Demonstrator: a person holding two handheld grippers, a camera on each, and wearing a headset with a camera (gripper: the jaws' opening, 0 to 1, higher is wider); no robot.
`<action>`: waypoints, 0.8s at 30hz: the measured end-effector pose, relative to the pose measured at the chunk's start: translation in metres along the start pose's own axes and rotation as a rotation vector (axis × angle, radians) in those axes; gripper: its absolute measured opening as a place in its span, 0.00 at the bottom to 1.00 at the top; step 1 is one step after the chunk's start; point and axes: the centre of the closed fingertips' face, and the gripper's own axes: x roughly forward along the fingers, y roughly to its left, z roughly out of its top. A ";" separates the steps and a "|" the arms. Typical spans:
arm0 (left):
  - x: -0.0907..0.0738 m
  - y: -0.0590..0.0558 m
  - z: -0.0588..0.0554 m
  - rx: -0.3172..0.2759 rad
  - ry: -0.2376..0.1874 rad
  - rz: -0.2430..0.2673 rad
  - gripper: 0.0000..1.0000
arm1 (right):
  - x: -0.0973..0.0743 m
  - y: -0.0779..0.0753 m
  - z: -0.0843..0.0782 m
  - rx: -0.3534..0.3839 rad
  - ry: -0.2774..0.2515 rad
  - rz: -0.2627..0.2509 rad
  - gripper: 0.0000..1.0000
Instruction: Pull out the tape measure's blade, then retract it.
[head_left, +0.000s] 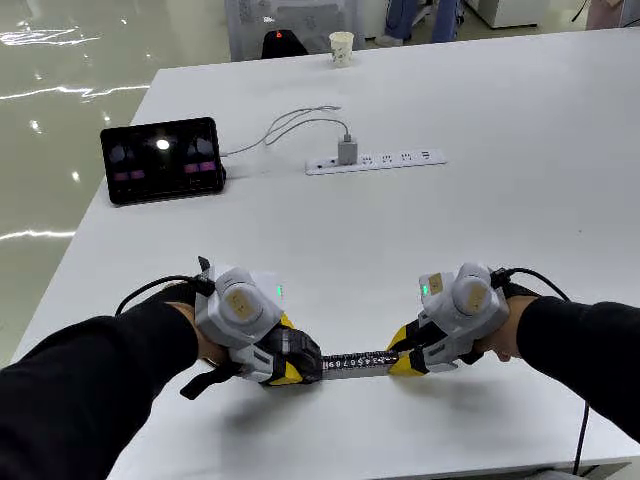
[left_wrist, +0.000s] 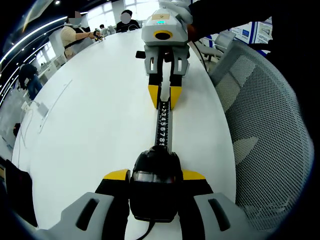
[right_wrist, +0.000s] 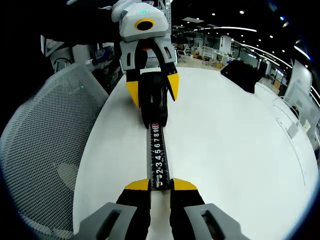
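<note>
In the head view, the tape measure's black case (head_left: 300, 354) lies near the front edge of the white table (head_left: 450, 220), clamped between the yellow-tipped jaws of the left gripper (head_left: 287, 352). Its blade (head_left: 355, 361) runs level along that edge, left to right, into the right gripper (head_left: 401, 352), whose jaws pinch the blade's end. A tablet (head_left: 162, 159), a power strip (head_left: 377, 160) and a paper cup (head_left: 342, 47) sit well behind.

In the left gripper view, the case (left_wrist: 154, 182) sits gripped between that gripper's own jaws. The blade (left_wrist: 163, 125) stretches straight ahead to the right gripper (left_wrist: 163, 97).

In the right gripper view, its jaws are closed on the numbered blade (right_wrist: 157, 155). The blade points straight away to the case (right_wrist: 152, 102) in the left gripper (right_wrist: 151, 90).
</note>
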 end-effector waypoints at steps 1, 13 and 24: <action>0.000 0.000 0.000 0.000 0.000 0.000 0.31 | 0.000 0.000 -0.001 0.001 0.001 0.000 0.10; -0.001 0.001 -0.001 0.000 -0.001 0.000 0.31 | -0.005 0.000 -0.006 0.004 0.007 -0.001 0.10; -0.001 0.001 -0.001 -0.001 -0.001 0.003 0.31 | -0.012 0.000 -0.011 0.011 0.012 -0.006 0.10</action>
